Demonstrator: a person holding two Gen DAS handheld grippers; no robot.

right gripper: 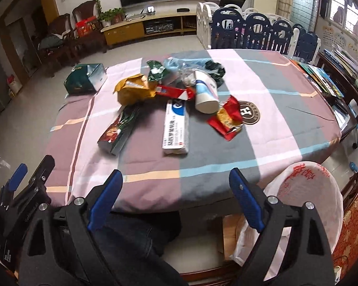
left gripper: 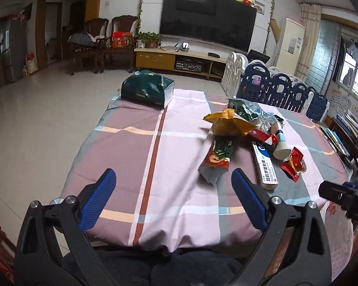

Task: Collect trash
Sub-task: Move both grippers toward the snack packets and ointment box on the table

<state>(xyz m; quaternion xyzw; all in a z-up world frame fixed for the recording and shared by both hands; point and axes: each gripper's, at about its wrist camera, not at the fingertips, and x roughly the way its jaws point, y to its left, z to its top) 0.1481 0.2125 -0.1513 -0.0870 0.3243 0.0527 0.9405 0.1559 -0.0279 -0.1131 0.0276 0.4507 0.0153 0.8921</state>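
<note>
Right tool short of trash

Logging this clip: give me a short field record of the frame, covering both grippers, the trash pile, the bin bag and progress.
left gripper: open, empty, over near table edge
right gripper: open, empty
trash pile: yellow bag, white medicine box, paper cup, red wrapper, red-green pouch
separate item: green box, far left corner
white trash bag: open, beside table, person's right
progress: nothing held yet
</note>
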